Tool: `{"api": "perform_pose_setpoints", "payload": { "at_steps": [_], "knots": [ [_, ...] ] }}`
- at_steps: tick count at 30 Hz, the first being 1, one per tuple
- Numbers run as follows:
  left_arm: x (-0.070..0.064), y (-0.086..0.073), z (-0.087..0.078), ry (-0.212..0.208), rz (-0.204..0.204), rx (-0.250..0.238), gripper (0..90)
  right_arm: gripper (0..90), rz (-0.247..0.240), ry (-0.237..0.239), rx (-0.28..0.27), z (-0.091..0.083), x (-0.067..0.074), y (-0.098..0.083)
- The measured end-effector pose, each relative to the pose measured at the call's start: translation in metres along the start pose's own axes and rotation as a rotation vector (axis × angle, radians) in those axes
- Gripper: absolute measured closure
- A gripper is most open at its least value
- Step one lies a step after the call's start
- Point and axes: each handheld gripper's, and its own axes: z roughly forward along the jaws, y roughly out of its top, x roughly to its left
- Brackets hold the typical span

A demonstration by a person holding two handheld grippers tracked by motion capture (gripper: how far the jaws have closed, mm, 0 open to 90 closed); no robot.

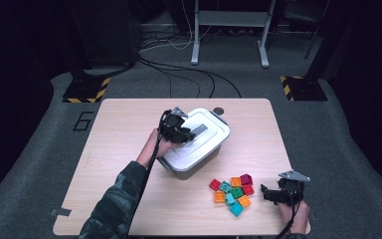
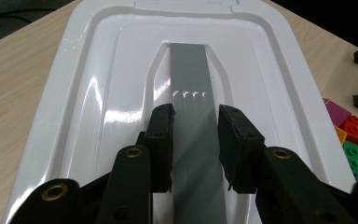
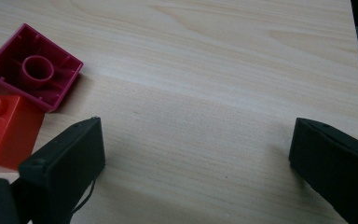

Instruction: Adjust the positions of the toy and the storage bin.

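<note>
My left hand-held gripper (image 2: 195,140) pinches the flat grey handle (image 2: 192,84) on the shiny white lid (image 2: 98,93) of the closed box (image 1: 195,169), mid-tabletop (image 1: 119,129). My right hand-held gripper (image 3: 193,158) is spread wide beside bumpy plastic blocks (image 1: 232,191).

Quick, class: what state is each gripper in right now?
Left gripper: closed on the grey handle of the white box lid.
Right gripper: open, holding nothing, over bare table beside the toy bricks.

white lidded box (image 1: 199,144) with grey handle (image 2: 193,121), mid-table.
</note>
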Motion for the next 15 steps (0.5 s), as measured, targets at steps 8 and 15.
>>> {"api": "perform_pose_setpoints", "payload": {
  "at_steps": [8, 15],
  "knots": [
    [0.0, 0.006, 0.007, -0.029, 0.032, 0.001, 66.2, 2.5, -0.002, 0.001, 0.001, 0.0, 0.0, 0.0],
    [0.0, 0.013, 0.013, -0.041, 0.053, 0.011, 66.2, 2.5, 0.0, 0.0, 0.0, 0.0, 0.0, 0.0]
  ]
}}
